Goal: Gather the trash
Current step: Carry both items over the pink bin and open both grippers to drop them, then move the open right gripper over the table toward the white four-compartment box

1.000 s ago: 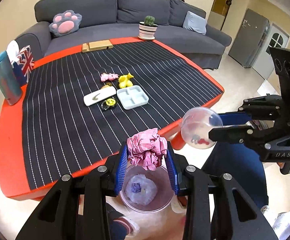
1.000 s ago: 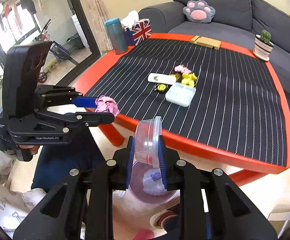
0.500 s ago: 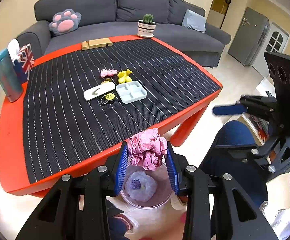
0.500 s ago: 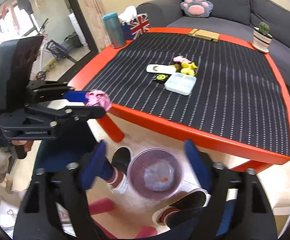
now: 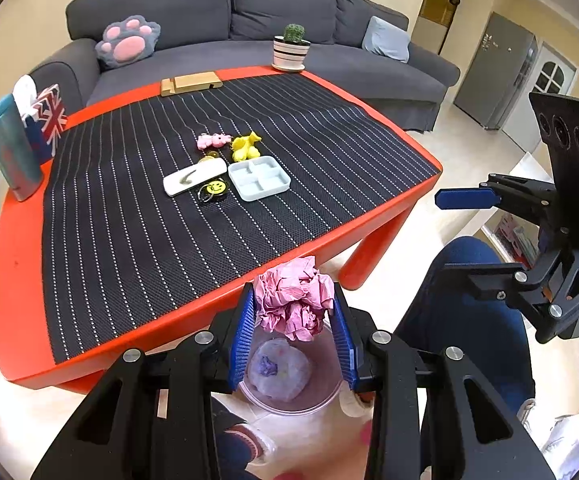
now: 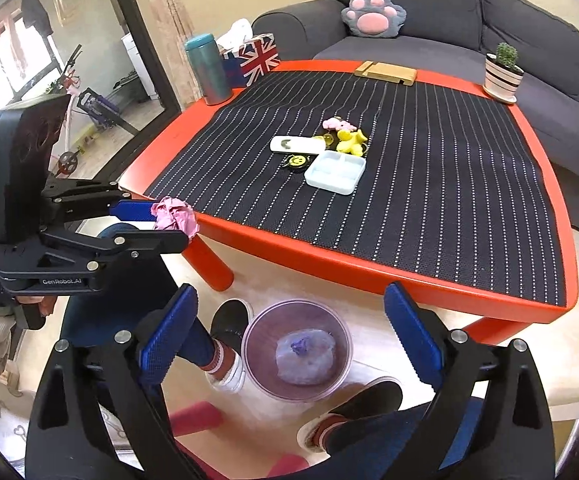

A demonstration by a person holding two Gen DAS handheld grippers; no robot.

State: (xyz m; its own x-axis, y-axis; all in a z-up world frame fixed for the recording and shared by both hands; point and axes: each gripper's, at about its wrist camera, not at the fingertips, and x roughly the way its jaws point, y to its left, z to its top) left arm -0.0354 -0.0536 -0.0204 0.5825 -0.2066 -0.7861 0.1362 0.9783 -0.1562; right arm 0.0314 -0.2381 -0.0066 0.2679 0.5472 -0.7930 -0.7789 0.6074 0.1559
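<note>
My left gripper [image 5: 294,314] is shut on a crumpled pink paper ball [image 5: 294,304] and holds it above a translucent purple bin [image 5: 289,380] on the floor. The bin holds a clear plastic cup [image 6: 305,356] with something purple inside. My right gripper [image 6: 289,336] is wide open and empty, above the bin [image 6: 255,344]. In the right wrist view the left gripper [image 6: 161,222] with the pink paper ball [image 6: 174,216] is at the left, off the table's near corner. The right gripper also shows in the left wrist view [image 5: 465,199].
A red table [image 6: 429,280] with a black striped mat carries a white divided tray [image 6: 335,170], a white case, small yellow and pink toys, a smiley keyring, a teal bottle [image 6: 206,68], a tissue box, wooden blocks and a potted cactus. The person's feet flank the bin. A grey sofa is behind.
My right gripper opened and let go of the clear plastic cup, which now lies in the bin. My left gripper still holds the pink paper ball above the bin.
</note>
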